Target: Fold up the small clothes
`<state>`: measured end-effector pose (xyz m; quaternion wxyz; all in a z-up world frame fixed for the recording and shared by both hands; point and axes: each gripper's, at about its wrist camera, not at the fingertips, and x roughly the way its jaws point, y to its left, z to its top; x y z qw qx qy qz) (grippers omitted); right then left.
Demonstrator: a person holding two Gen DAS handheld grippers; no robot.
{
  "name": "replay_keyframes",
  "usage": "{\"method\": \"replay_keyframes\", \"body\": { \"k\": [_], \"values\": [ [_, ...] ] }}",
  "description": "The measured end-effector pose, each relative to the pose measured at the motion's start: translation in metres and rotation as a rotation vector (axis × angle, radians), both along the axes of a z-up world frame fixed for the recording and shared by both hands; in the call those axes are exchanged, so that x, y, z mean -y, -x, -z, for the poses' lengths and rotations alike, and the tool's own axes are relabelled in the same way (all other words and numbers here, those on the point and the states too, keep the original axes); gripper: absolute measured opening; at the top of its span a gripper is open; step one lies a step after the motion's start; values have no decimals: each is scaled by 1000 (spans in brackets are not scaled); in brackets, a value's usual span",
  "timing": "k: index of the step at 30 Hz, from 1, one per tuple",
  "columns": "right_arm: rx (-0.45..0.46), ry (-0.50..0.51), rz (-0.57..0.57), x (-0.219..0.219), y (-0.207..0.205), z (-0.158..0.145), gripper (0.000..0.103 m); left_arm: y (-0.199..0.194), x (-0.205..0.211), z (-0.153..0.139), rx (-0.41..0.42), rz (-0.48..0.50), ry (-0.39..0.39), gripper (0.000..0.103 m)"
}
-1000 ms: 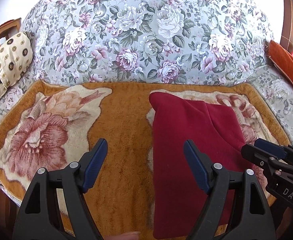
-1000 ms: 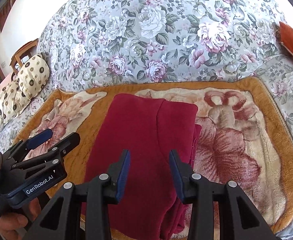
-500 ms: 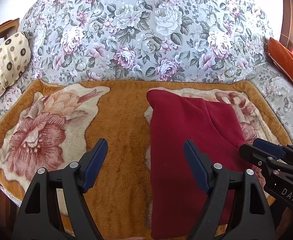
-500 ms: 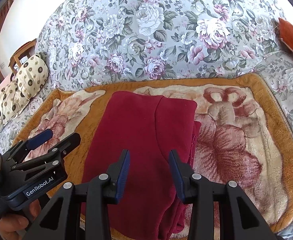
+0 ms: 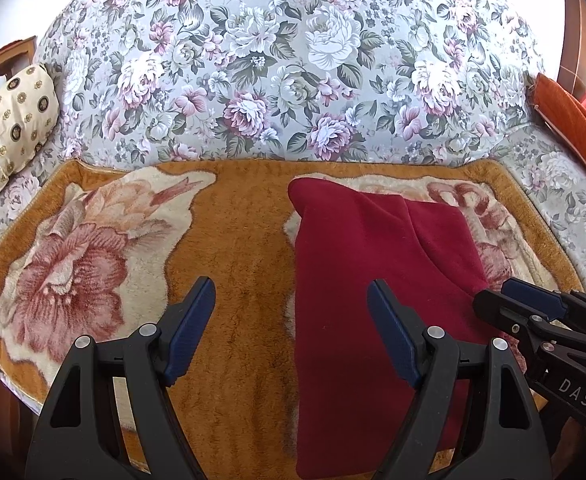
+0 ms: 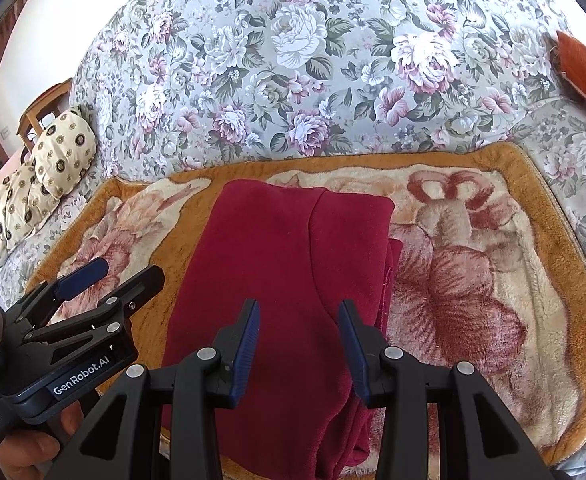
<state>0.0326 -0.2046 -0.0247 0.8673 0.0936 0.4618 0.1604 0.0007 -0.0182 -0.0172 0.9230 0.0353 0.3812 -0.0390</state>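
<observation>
Our left gripper [image 5: 291, 312] hangs with its jaws wide apart and nothing between them; our right gripper [image 6: 299, 334] is also parted, more narrowly, and empty. The red garment [image 6: 277, 280] lies directly ahead of and under the right gripper, and ahead and to the right of the left one, spread on the plush blanket [image 5: 229, 264] that covers the floral sofa [image 5: 293, 60].

We judge the garment soft, thick and fleecy, light enough to lift by 1 edge, and likely to sag and drag against the blanket's pile rather than slide. It already looks folded lengthwise, with stacked layers showing along the side to the right of the right gripper. We would take hold at the 2 near corners, pinching all layers together so none peels away.

The near hem is cut off behind both grippers' fingers, so we cannot tell how the layers line up there, nor what kind of garment it is.
</observation>
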Motion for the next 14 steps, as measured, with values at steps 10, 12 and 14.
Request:
{"method": "replay_keyframes", "body": {
  "k": [10, 12, 14],
  "values": [
    [3, 0, 1, 0, 1, -1, 39, 2, 2, -3, 22, 31, -9, 80],
    [4, 1, 4, 1, 0, -2, 39, 2, 4, -3, 28, 34, -18, 80],
    [4, -1, 6, 2, 0, -3, 39, 1, 1, -5, 21, 39, -11, 80]
  ]
}}
